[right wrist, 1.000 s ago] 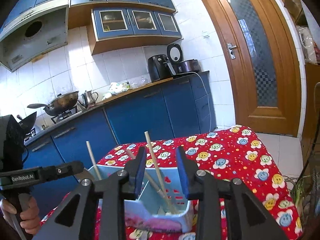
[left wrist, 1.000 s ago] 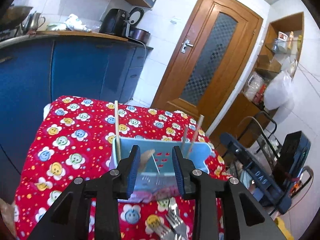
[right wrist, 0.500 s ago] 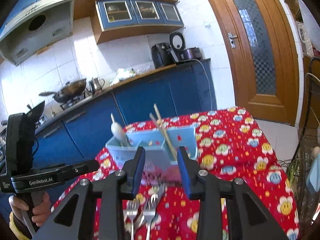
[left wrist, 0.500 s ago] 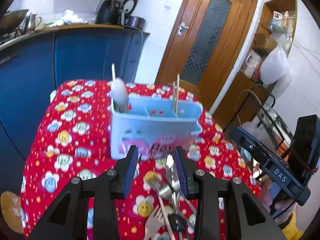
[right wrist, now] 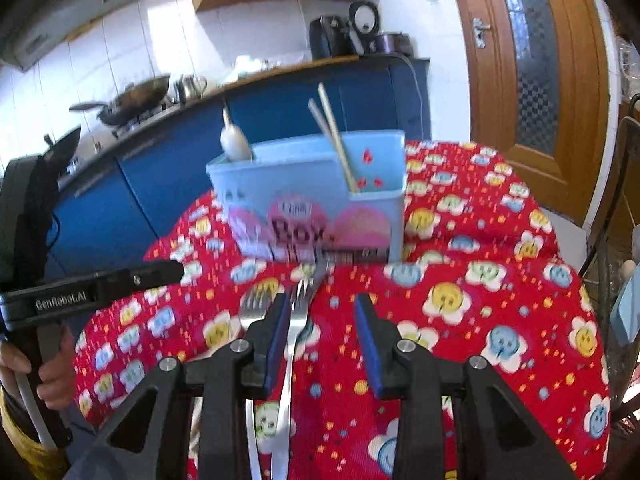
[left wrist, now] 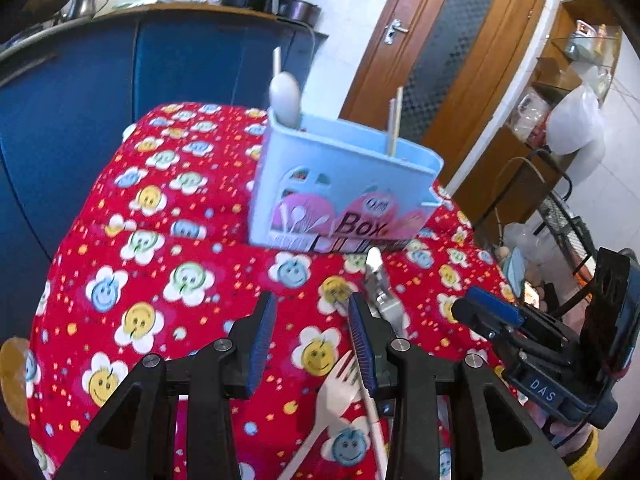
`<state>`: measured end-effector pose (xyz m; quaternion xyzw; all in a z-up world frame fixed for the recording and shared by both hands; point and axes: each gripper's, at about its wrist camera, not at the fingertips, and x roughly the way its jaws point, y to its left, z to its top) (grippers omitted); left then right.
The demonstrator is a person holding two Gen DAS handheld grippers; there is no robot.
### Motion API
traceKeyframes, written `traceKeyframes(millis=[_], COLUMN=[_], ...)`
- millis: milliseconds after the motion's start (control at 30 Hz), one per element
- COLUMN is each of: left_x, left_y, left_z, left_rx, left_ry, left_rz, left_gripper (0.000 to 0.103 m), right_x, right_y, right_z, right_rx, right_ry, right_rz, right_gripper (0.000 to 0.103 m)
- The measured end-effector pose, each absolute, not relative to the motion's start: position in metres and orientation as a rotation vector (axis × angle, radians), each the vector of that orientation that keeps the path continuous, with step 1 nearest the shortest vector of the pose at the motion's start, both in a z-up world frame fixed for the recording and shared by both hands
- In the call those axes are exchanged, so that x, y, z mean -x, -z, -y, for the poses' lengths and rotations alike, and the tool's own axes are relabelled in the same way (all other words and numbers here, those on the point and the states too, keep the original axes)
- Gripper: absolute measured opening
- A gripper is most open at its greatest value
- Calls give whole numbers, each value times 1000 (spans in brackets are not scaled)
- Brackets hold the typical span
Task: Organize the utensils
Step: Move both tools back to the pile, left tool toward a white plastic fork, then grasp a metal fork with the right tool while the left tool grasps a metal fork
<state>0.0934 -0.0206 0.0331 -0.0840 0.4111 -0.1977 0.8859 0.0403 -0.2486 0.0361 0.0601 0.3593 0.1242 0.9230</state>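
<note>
A light blue utensil box (left wrist: 344, 196) stands on the red flowered tablecloth (left wrist: 160, 248), holding a white spoon (left wrist: 285, 98) and chopsticks (left wrist: 394, 126). It also shows in the right wrist view (right wrist: 312, 200) with the spoon (right wrist: 234, 140) and chopsticks (right wrist: 334, 140). Loose forks lie in front of it: a white fork (left wrist: 336, 396) and metal utensils (left wrist: 382, 292) by my right finger in the left view, metal forks (right wrist: 298, 312) in the right view. My left gripper (left wrist: 312, 340) is open and empty above the cloth. My right gripper (right wrist: 322, 340) is open and empty, its left finger beside a fork.
Blue kitchen cabinets (left wrist: 120, 72) stand behind the table, a wooden door (left wrist: 440, 68) at the back right. A wire rack (left wrist: 560, 220) stands off the table's right edge. The other hand-held gripper (right wrist: 92, 292) shows at the left of the right view.
Both grippers have pulled back and down from the box. The box now stands farther ahead, and the loose forks on the cloth have come into view under the fingers.
</note>
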Motion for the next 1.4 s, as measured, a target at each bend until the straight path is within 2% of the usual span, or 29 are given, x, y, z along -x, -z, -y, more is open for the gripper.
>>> traceKeyframes(millis=[400, 767, 833, 1000, 1400], left_x=[-94, -96, -96, -96, -91], left_y=[-14, -6, -5, -3, -7], left_z=[6, 0, -1, -3, 7], left_rx=[174, 199, 203, 207, 218], left_ry=[349, 353, 355, 356, 411], left_rz=[-883, -894, -896, -900, -915], left_gripper=[38, 38, 38, 38, 38], right_x=[-44, -52, -53, -52, -39], right_y=[-1, 5, 5, 5, -7], right_z=[224, 205, 202, 195, 229], right_rx=[-36, 96, 114, 122, -82], right_ry=[-287, -253, -241, -231, -218], right_rz=[-895, -933, -934, -923, -835], right_gripper=[36, 35, 32, 9, 6])
